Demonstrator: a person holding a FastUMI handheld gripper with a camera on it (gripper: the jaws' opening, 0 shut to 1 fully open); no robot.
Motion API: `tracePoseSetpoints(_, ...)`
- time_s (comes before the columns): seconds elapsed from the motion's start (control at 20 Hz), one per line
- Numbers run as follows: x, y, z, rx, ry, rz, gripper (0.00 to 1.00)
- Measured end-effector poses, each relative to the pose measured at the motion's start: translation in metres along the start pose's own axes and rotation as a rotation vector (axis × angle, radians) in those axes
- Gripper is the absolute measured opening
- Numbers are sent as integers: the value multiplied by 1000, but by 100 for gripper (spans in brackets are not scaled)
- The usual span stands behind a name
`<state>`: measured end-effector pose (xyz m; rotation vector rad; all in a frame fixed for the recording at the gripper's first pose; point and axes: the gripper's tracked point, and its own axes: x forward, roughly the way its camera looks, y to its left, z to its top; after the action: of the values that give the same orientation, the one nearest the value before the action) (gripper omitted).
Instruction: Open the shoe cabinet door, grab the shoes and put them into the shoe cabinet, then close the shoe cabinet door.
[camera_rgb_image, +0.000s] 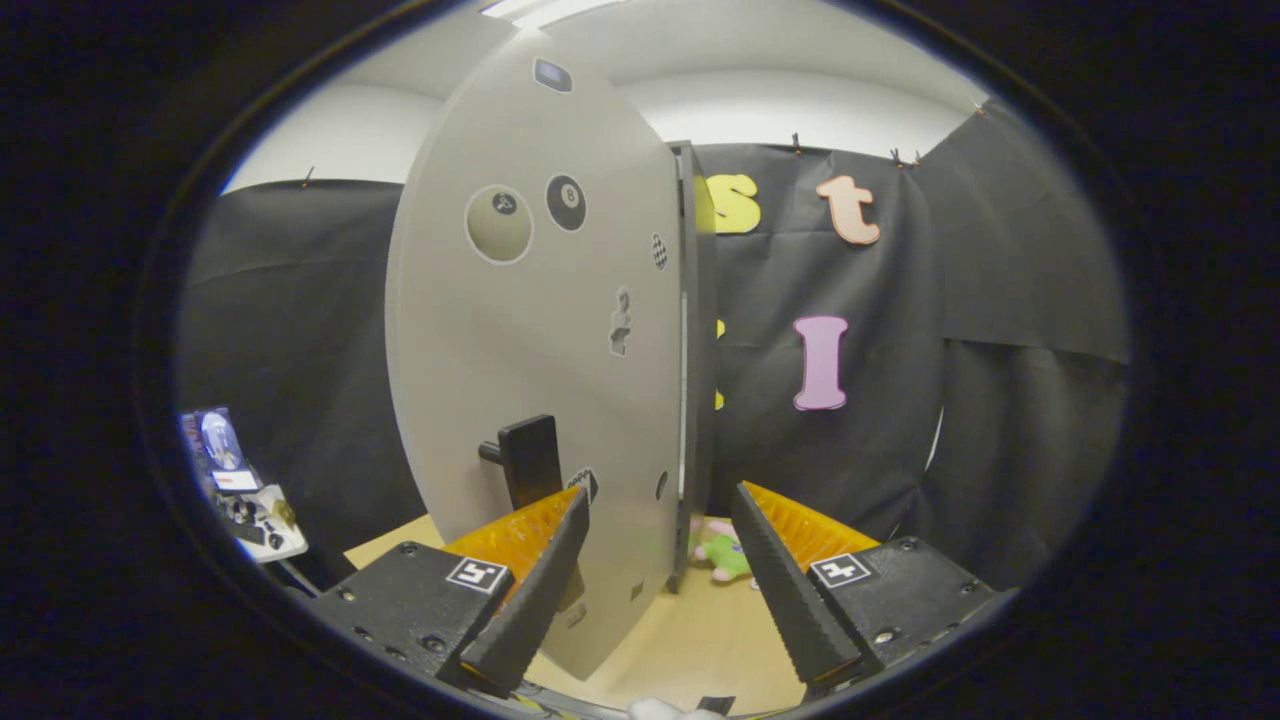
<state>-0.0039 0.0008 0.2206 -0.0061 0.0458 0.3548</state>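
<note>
Tongs (660, 520) released, fingers spread wide, gripping nothing. Shoe cabinet door (540, 360) stands swung open just ahead, its edge between the fingers, black handle (528, 460) beside the left finger. Green plush toy (728, 556) lies beyond on the desk (690, 640).

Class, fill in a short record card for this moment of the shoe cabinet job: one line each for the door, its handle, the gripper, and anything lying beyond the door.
door: shoe cabinet door, pale, with stickers, swung part open, its edge running between the fingers
handle: dark handle on the door's face, just ahead of one finger
gripper: gripper open, fingers spread either side of the door's edge, pressing on nothing
beyond door: small green and pink toy on the wooden floor
shoes: cannot tell
</note>
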Motion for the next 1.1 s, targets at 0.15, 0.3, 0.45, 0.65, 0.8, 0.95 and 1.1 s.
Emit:
tracePoseSetpoints(0.15,9,30,0,2,12,-6,95)
tracePoseSetpoints(0.3,25,61,2,-15,11,-9,95)
tracePoseSetpoints(0.45,45,91,4,-29,8,-11,95)
tracePoseSetpoints(0.65,80,129,-1,-44,11,-8,95)
tracePoseSetpoints(0.8,116,159,-7,-39,12,11,96)
tracePoseSetpoints(0.95,150,178,-8,-42,-1,0,100)
tracePoseSetpoints(1.1,173,185,-9,-28,3,-36,100)
